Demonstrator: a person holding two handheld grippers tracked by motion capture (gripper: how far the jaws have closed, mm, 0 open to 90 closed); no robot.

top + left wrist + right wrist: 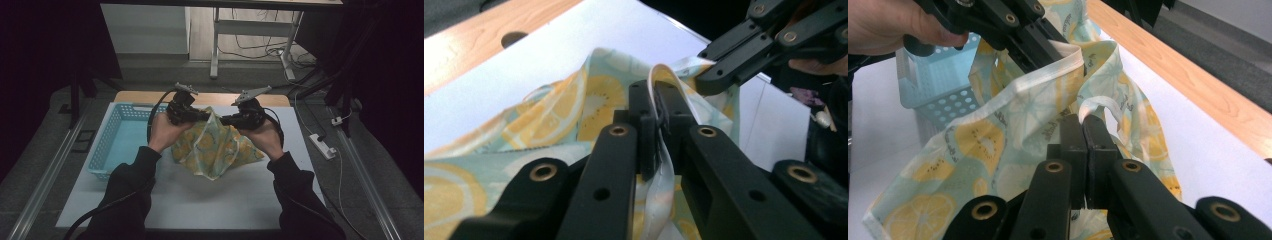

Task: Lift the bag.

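A pale green cloth point(215, 147) printed with yellow lemon slices is held up off the white table point(200, 200), its lower part resting on it. My left gripper point(206, 115) is shut on the cloth's white hem, seen close in the left gripper view point(659, 117). My right gripper point(225, 119) pinches the same hem just beside it, its jaws closed on a fold of the cloth point(1098, 107) in the right gripper view point(1085, 125). The two grippers nearly touch above the cloth's peak.
A light blue perforated basket point(116, 142) stands on the table to the left of the cloth. A wooden strip point(150, 96) runs along the table's far edge. A white power strip point(322, 146) lies on the floor at the right.
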